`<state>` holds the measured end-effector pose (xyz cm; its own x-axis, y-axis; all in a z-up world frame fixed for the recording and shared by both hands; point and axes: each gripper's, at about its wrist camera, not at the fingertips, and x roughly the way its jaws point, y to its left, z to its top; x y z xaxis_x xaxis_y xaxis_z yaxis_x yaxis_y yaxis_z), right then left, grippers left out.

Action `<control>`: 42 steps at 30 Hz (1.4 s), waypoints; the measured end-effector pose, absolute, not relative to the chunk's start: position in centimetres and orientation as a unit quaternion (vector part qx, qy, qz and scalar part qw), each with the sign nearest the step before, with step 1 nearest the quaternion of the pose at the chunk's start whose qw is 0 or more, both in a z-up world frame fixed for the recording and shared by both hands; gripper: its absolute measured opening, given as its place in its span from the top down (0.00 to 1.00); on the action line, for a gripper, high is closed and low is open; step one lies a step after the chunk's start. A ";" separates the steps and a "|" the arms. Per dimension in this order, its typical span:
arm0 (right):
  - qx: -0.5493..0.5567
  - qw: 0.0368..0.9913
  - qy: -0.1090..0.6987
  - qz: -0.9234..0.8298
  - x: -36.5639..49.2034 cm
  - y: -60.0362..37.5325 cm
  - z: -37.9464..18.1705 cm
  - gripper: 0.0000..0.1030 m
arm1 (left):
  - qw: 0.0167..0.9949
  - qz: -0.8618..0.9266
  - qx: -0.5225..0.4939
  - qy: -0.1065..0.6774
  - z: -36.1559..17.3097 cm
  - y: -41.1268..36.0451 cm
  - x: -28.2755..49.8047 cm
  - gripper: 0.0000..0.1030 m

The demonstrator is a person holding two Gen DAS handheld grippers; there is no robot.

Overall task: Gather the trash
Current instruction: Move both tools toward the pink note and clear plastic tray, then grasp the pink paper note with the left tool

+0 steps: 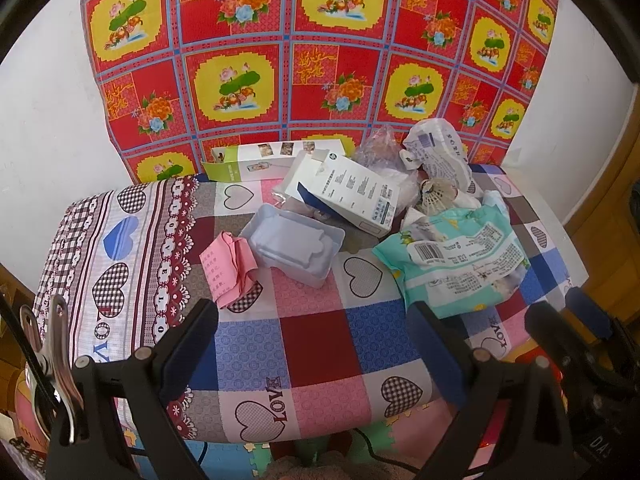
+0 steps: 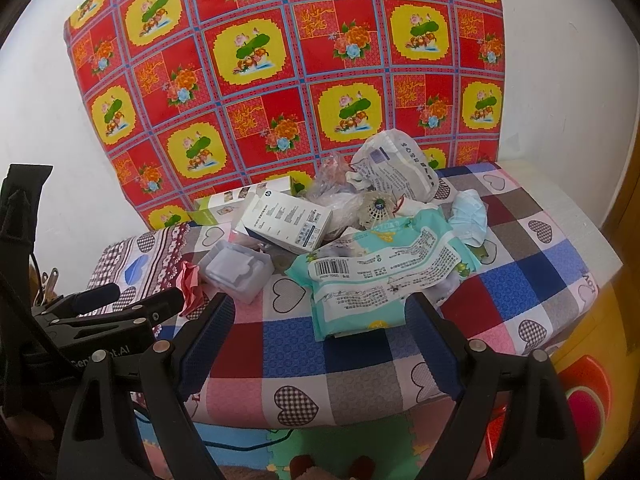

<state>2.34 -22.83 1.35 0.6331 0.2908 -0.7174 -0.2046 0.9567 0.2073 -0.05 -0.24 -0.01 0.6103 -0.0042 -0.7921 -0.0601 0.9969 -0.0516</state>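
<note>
Both tools, left tool [image 1: 312,344] and right tool [image 2: 320,332], are held released short of the desk [image 1: 320,336]; trash, including a wrapper [image 2: 376,276], is heaped at 1 o'clock, ungrasped.

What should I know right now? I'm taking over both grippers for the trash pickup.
Left gripper: open, empty, at the table's near edge.
Right gripper: open, empty, just short of the teal wrapper.
All trash lies on the quilted table: pink paper and clear plastic tray on the left, white box, shuttlecock, crumpled bags and face mask behind.
Nothing collected so far; no bin in view.
</note>
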 end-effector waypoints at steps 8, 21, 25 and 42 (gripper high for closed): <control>0.052 0.902 0.407 0.137 2.5 -22.9 1.2 0.13 | 0.896 0.014 -0.037 0.443 0.0 -0.3 0.0 0.05; 0.045 0.900 0.410 0.141 2.7 -23.5 0.6 0.13 | 0.889 0.015 -0.048 0.455 -1.1 -0.4 0.2 0.05; 0.045 0.900 0.411 0.141 2.9 -23.6 0.5 0.13 | 0.888 0.029 -0.053 0.457 -1.4 0.5 0.4 0.05; 0.048 0.891 0.417 0.175 4.6 -26.4 -1.7 0.13 | 0.867 0.131 -0.110 0.468 -3.1 6.4 1.0 0.05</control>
<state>4.58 -26.36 -1.70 0.5909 0.3520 -0.7259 -0.2713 0.9341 0.2320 1.02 6.38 -3.08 0.5270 0.1234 -0.8409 -0.3299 0.9415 -0.0685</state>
